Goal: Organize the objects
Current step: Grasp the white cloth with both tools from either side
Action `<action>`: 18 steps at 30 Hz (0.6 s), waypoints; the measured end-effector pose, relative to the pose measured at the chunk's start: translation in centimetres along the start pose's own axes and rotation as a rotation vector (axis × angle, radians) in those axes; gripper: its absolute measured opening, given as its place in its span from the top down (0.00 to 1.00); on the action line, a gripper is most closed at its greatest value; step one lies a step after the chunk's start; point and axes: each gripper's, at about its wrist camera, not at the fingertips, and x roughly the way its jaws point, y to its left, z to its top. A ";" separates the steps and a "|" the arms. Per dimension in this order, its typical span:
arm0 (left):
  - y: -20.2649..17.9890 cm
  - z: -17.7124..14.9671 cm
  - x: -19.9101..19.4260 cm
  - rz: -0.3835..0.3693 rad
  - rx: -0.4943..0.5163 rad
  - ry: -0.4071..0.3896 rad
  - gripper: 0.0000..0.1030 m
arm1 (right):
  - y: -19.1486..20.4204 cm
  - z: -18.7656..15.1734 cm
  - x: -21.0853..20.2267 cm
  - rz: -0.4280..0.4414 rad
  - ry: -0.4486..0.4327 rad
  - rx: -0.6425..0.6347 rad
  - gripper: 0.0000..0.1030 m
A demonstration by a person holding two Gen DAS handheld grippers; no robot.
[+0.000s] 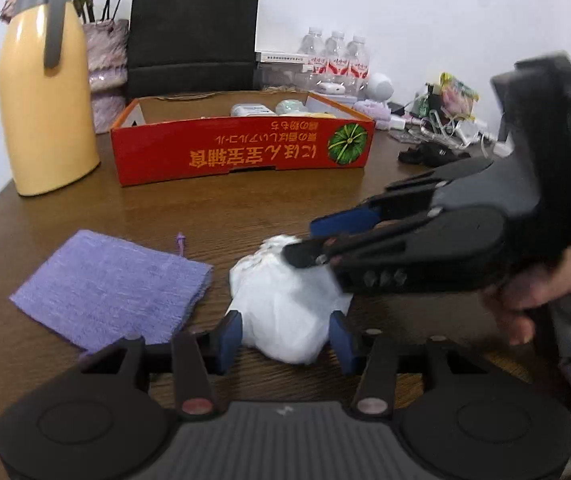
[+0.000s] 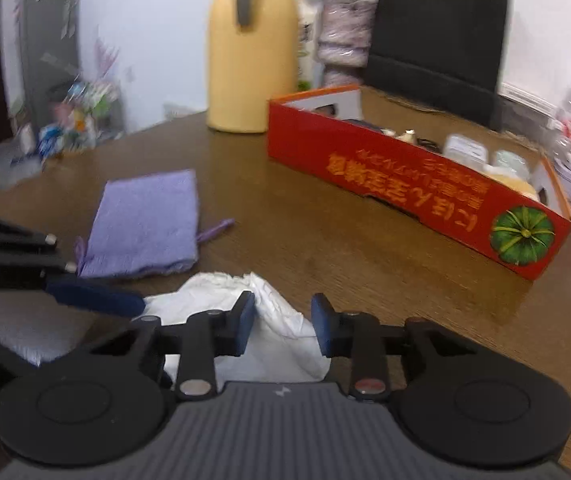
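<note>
A crumpled white plastic bag (image 1: 285, 300) lies on the brown table (image 1: 245, 208), near its front. My left gripper (image 1: 285, 338) has its blue pads against the bag's two near sides and pinches it. My right gripper (image 1: 301, 238) comes in from the right, held by a hand, with its fingertips at the bag's crumpled top. In the right wrist view the bag (image 2: 277, 344) rises as a ridge between the right gripper's (image 2: 283, 320) pads, and a small gap shows at the right pad. A blue finger (image 2: 97, 300) of the left gripper reaches in from the left.
A folded purple cloth (image 1: 113, 288) lies left of the bag. Behind stands a red cardboard box (image 1: 241, 152) holding small items. A yellow thermos jug (image 1: 45, 100) is at the back left, with a black paper bag (image 1: 193, 32), water bottles (image 1: 335, 60) and cable clutter (image 1: 441, 120) along the wall.
</note>
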 end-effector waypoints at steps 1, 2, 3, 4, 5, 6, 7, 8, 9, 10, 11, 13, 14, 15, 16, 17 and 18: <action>0.0 -0.1 0.0 0.017 0.011 -0.002 0.54 | -0.1 -0.2 -0.4 -0.027 0.001 0.025 0.78; 0.0 -0.2 0.0 0.043 0.031 -0.004 0.54 | -0.3 -0.7 -1.1 -0.075 -0.002 0.057 0.81; 0.0 -0.3 0.0 0.060 0.038 -0.007 0.53 | -0.5 -1.3 -1.7 -0.109 -0.001 0.106 0.85; 0.2 -0.2 0.0 0.061 0.028 -0.006 0.53 | -0.6 -2.0 -2.3 -0.124 -0.003 0.165 0.85; 0.3 -0.2 -0.1 0.062 0.012 0.000 0.55 | -0.8 -2.8 -3.4 -0.130 -0.015 0.239 0.85; 0.3 0.0 -0.2 0.054 0.000 0.011 0.56 | -0.8 -3.6 -4.3 -0.132 -0.022 0.297 0.86; 0.2 0.1 -0.5 0.019 -0.018 0.021 0.56 | -0.8 -4.3 -5.3 -0.140 -0.032 0.362 0.89; 0.2 0.2 -0.8 -0.045 -0.045 0.027 0.56 | -0.8 -5.3 -6.4 -0.158 -0.057 0.449 0.91; 0.2 0.1 -1.3 -0.130 -0.071 0.028 0.54 | -0.6 -6.1 -7.3 -0.173 -0.078 0.509 0.91; 0.0 -0.1 -1.6 -0.187 -0.079 0.028 0.53 | -0.2 -6.9 -8.1 -0.187 -0.097 0.557 0.93; -0.3 -0.2 -1.9 -0.222 -0.082 0.023 0.52 | 0.0 -7.4 -8.6 -0.193 -0.106 0.578 0.93; -1.0 -0.2 -2.0 -0.221 -0.072 0.021 0.52 | 0.7 -7.9 -8.9 -0.203 -0.114 0.583 0.94; -1.3 -0.2 -1.7 -0.205 -0.062 0.032 0.53 | 0.9 -8.0 -9.2 -0.209 -0.117 0.584 0.95; -1.6 -0.2 -1.4 -0.179 -0.055 0.044 0.55 | 1.0 -8.1 -9.2 -0.205 -0.117 0.585 0.95; -1.8 -0.2 -1.0 -0.146 -0.046 0.055 0.63 | 1.0 -8.2 -9.4 -0.194 -0.116 0.591 0.95; -2.2 -0.3 -1.1 -0.101 -0.026 0.039 0.65 | 1.0 -8.2 -9.6 -0.175 -0.113 0.594 0.95; -2.5 -0.3 -1.0 -0.075 -0.006 0.037 0.69 | 1.1 -8.2 -9.6 -0.161 -0.111 0.592 0.95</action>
